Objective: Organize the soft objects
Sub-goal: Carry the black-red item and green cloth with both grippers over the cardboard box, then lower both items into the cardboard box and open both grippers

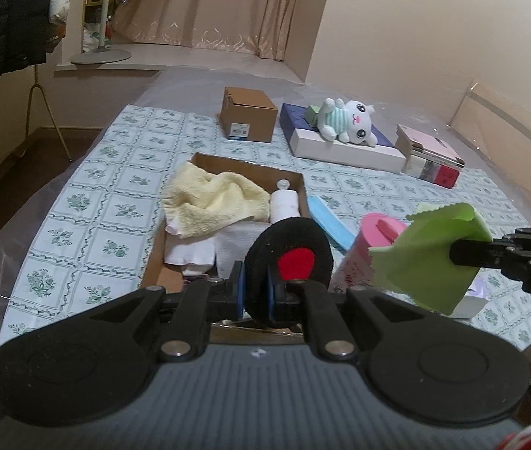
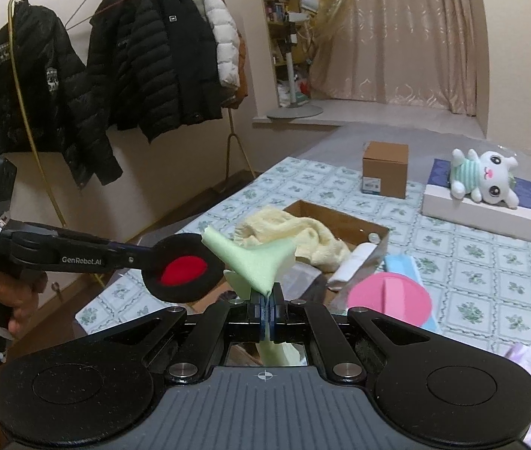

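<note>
I am clamping my left claw (image 1: 256, 288) tight on a round black felt pad with a red centre (image 1: 289, 251), holding it above the near end of the open brown cardboard box (image 1: 228, 172) lying mid-bed on the green floral sheet (image 1: 89, 225). My right claw (image 2: 268, 313) is pinching a thin lime-green foam cloth (image 2: 254, 258) with hardly any gap, just beside that pad. A crumpled pale yellow towel (image 1: 209, 198) is lying in the box.

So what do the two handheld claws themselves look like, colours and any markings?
Both are black plastic with a ribbed grey body, round black side discs and silver pivot screws. The left claw reads "GenRobot.AI", with "DAS" on its handle block. The right claw has blue pads inside its fingers.
</note>
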Available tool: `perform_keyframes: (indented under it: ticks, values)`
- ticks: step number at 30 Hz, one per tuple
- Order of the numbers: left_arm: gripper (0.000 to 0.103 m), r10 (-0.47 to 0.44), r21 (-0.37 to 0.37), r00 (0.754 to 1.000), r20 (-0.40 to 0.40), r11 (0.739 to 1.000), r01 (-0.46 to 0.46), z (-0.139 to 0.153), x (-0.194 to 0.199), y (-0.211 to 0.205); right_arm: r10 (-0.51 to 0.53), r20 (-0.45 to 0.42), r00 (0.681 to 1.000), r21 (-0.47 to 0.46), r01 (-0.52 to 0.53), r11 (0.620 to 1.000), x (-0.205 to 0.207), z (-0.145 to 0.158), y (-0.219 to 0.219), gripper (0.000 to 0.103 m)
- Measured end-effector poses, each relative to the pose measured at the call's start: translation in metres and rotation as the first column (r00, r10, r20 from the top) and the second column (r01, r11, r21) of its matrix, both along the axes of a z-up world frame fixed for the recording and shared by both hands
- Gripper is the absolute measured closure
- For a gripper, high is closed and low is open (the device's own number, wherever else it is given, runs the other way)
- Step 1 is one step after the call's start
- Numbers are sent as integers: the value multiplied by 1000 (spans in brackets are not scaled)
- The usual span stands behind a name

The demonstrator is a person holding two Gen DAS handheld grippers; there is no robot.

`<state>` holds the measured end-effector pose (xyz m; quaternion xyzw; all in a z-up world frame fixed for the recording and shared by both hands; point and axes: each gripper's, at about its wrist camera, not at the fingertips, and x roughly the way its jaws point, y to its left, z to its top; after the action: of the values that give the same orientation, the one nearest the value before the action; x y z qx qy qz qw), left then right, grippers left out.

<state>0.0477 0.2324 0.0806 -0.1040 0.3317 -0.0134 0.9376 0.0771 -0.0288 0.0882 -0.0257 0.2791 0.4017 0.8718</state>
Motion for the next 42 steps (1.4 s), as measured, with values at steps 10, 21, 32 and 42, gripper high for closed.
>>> perform_keyframes:
  ticks: [10, 21, 32, 42]
  values:
    - [93, 14, 28, 1000, -25, 1000, -14, -23, 30, 23, 3, -22, 1000, -13, -3, 1000, 32, -26, 48, 101]
    - [93, 15, 77, 995, -103, 997, -7, -81, 76, 44, 26, -80, 996, -90, -34, 995, 78, -97, 105, 101]
    - [94, -14, 135, 988, -151, 990, 35, -115, 100, 42, 90, -119, 989, -231, -116, 966, 93, -158, 134, 101]
    - [93, -39, 183, 980, -196, 980, 76, -127, 113, 36, 98, -109, 989, -353, -131, 926, 101, -176, 150, 101]
